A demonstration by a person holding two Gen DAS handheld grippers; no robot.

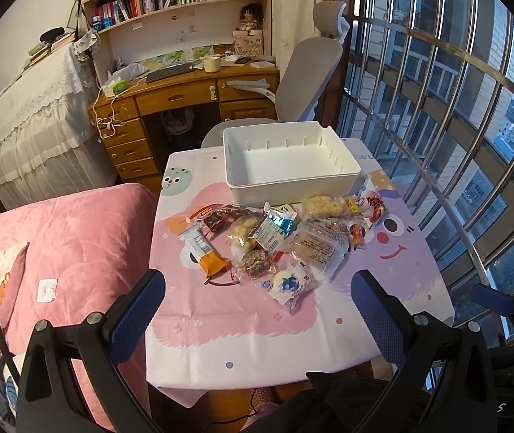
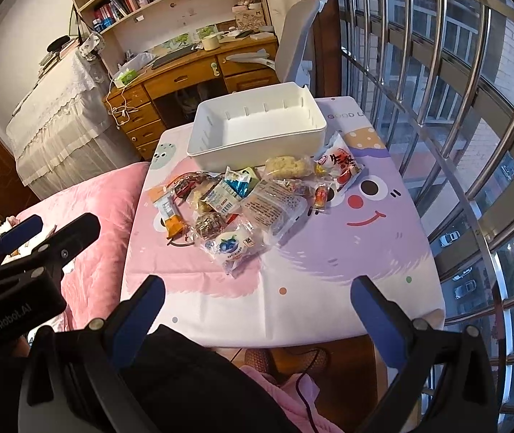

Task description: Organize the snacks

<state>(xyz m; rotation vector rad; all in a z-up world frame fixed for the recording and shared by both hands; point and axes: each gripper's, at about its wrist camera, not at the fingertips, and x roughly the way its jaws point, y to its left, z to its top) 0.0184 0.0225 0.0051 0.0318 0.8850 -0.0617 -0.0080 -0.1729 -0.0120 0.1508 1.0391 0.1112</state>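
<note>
While both of your grippers hang back over the near edge of the table (image 1: 329, 342), neither touches anything. Your left gripper (image 1: 257, 310) stands released, jaws wide apart and nothing between them; your right gripper (image 2: 257, 310) is likewise released and bare.

Ahead of both claws, toward the middle of the cartoon tablecloth (image 2: 329, 252), lies the snack pile (image 1: 278, 241). Nearest to you is the blueberry-print packet (image 1: 287, 285), lying flat and dead ahead of the left claw, slightly left of centre for the right. I judge the two hands about equally placed for it, so either may serve.

Left of it lies the orange-ended bar (image 1: 204, 250), its long axis running away from you and leaning left; a grip across its short width looks the sounder choice. It sits on the left hand's side.

Behind the packet rests a clear-wrapped flat cake (image 1: 316, 247), with a blue-and-white sachet (image 1: 275, 225) beside it. Farther right, the red-and-white pouch (image 2: 342, 164) lies nearer your right hand, just beside the bin's right corner.

Beyond the pile stands the white plastic bin (image 1: 235, 180), upright, its front wall close behind the farthest wrappers. It holds nothing that I can see, so no snack is yet sorted.
</note>
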